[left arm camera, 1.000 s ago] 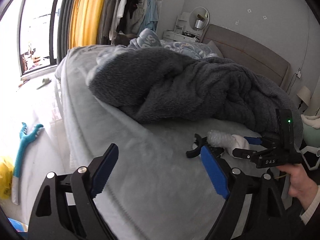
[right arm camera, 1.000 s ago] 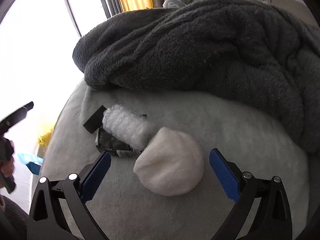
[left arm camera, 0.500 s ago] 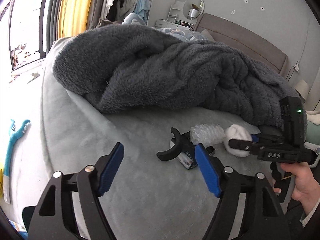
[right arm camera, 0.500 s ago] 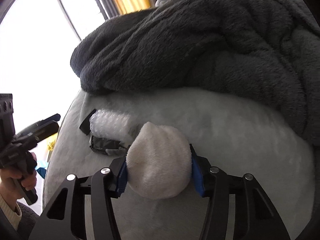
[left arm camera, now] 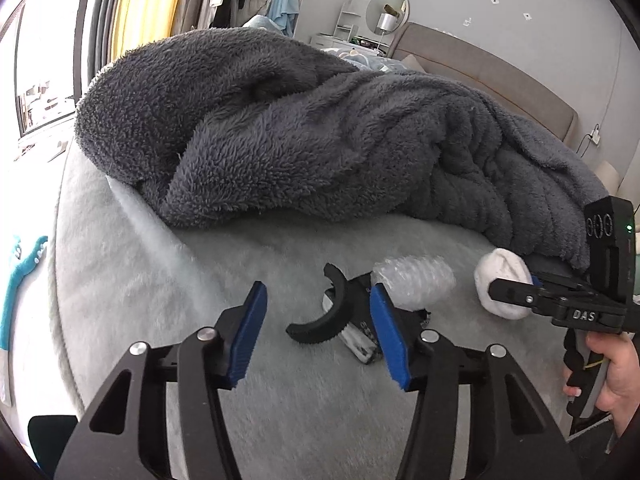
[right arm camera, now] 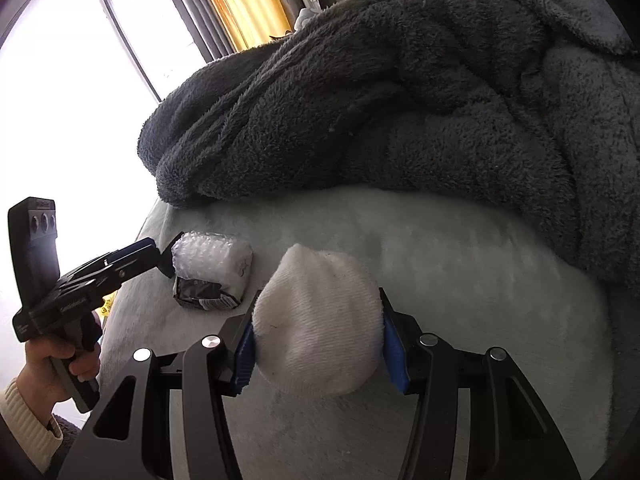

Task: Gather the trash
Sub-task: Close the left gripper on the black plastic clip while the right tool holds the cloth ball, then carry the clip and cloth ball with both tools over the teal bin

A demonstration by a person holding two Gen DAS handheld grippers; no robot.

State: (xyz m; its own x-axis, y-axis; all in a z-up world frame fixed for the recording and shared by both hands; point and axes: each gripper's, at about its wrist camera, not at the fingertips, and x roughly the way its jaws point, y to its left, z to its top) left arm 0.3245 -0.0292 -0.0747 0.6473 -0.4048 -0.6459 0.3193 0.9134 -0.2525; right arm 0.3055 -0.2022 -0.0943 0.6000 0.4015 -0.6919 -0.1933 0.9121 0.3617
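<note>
Grey plush is covering one bed (left arm camera: 132,280), and one dark grey fleece blanket (left arm camera: 320,136) is lying heaped beyond both claws. One white wad (right arm camera: 318,320), the largest of the trash, is sitting pinched between the blue pads of the right claw (right arm camera: 318,344), which is gripping it on both sides, just above the bed. One roll of bubble wrap (right arm camera: 212,260) is lying to the left of that claw, with one dark crumpled wrapper (right arm camera: 204,296) touching its near side. One black curved plastic piece (left arm camera: 324,316) is lying on the bed just ahead of the left claw (left arm camera: 316,320), whose jaws are closing with only that piece between them, the pads not pressing on it. The bubble wrap is sitting just beyond its right pad.
</note>
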